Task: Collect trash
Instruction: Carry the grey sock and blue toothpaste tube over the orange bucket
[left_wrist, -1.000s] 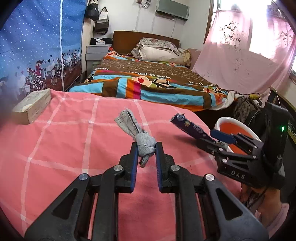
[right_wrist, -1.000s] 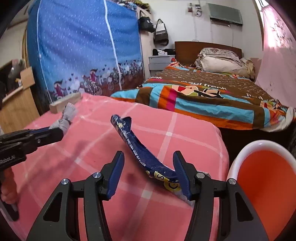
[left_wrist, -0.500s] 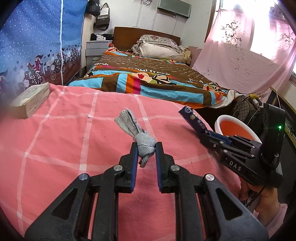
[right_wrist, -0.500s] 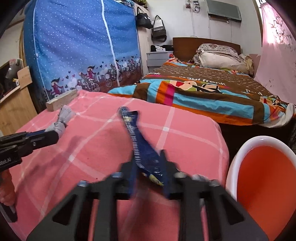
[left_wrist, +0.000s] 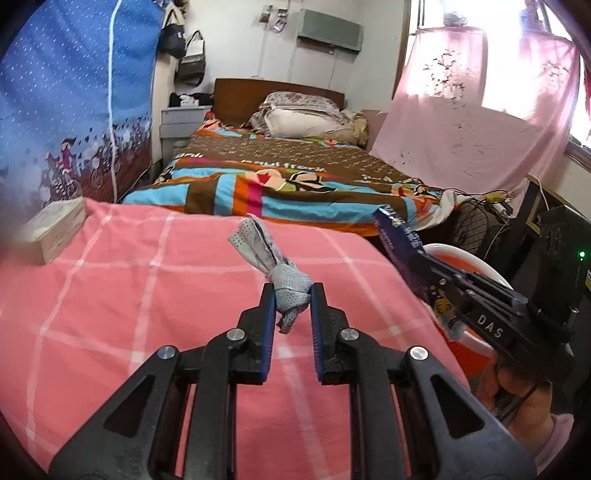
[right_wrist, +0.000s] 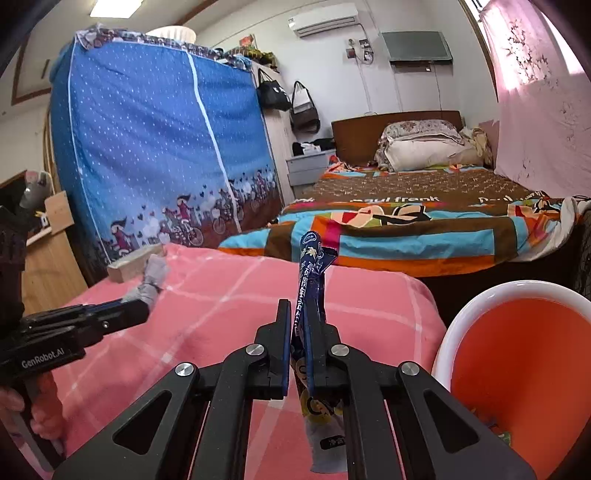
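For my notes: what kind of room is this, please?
Most likely a home bedroom: a bed with a pillow, a fabric wardrobe, and an air conditioner on the wall.

A bedroom with white walls (right_wrist: 332, 66). A bed (left_wrist: 295, 173) with a brown wooden headboard (left_wrist: 236, 96), a bright patchwork quilt and a pillow (left_wrist: 299, 120) stands at the back wall. A blue fabric wardrobe (right_wrist: 159, 147) fills one side, bags (right_wrist: 291, 99) hanging beside it. Daylight glows through a pink curtain (left_wrist: 480, 110). An air conditioner (right_wrist: 325, 16) sits high up.
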